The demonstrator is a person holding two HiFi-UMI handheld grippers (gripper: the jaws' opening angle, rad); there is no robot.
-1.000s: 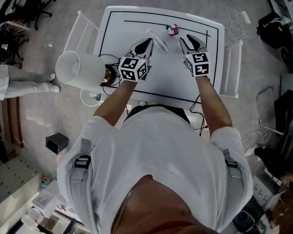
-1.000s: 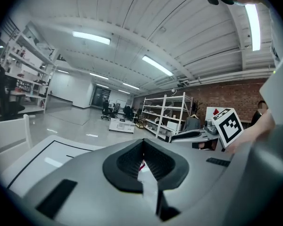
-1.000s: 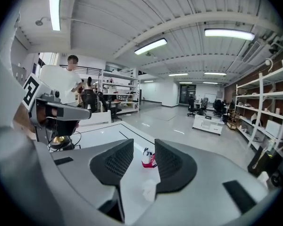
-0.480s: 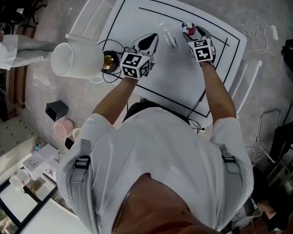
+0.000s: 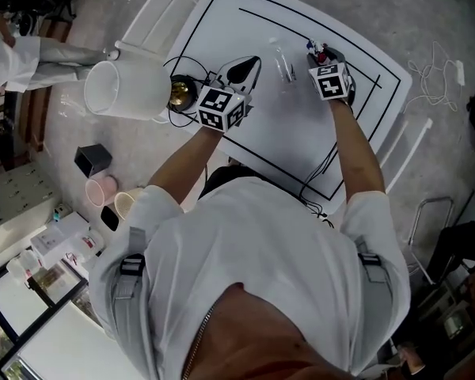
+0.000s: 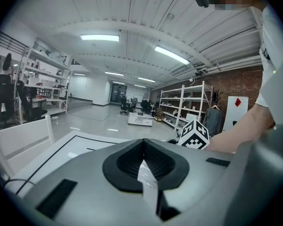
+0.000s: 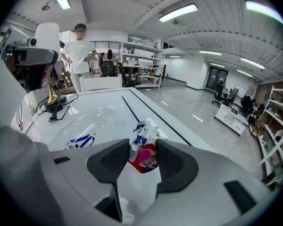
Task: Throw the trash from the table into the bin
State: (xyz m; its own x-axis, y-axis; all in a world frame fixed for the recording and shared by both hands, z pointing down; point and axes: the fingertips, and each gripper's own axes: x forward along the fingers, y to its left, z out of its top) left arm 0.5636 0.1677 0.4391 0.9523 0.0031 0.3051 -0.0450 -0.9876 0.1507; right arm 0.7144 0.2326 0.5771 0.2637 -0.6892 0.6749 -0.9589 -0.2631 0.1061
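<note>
A crumpled red, white and blue wrapper (image 7: 146,158) lies near the far edge of the white table (image 5: 301,133); the head view shows the wrapper (image 5: 317,51) just past my right gripper (image 5: 324,57). The right gripper (image 7: 142,145) points down at it. Its jaws are closing with the wrapper between the tips, not clamped. A clear plastic scrap with blue print (image 7: 80,140) lies left of it, and the scrap (image 5: 283,63) sits between the two grippers. My left gripper (image 5: 252,62) hovers over the table, shut and empty (image 6: 142,142). The white bin (image 5: 120,90) stands off the table's left side.
A brass object with black cables (image 5: 180,93) sits at the table's left corner beside the bin. White chairs stand at the left (image 5: 150,22) and right (image 5: 400,145) of the table. A person in white (image 7: 79,51) stands beyond the table. Cups (image 5: 103,190) are on the floor.
My right gripper has gone forward and down until its jaws straddle the wrapper. The left gripper has dipped only slightly. The head view has swung, so the table sits more slanted.
</note>
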